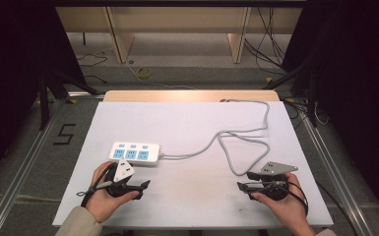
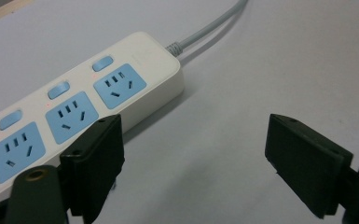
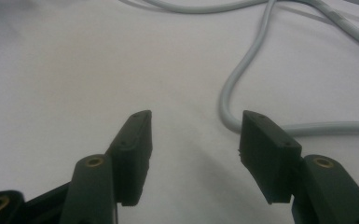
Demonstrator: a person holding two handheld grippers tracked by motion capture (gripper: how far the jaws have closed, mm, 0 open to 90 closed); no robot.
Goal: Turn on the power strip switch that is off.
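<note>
Here my left gripper point(image 2: 193, 156) sits released, jaws wide with nothing between them, just beside the near edge of the white power strip point(image 1: 135, 154) on the tabletop point(image 1: 197, 123). My right gripper point(image 3: 193, 144) is likewise released, over bare tabletop, with a loop of the strip's grey cable point(image 3: 242, 79) lying just ahead.
</note>
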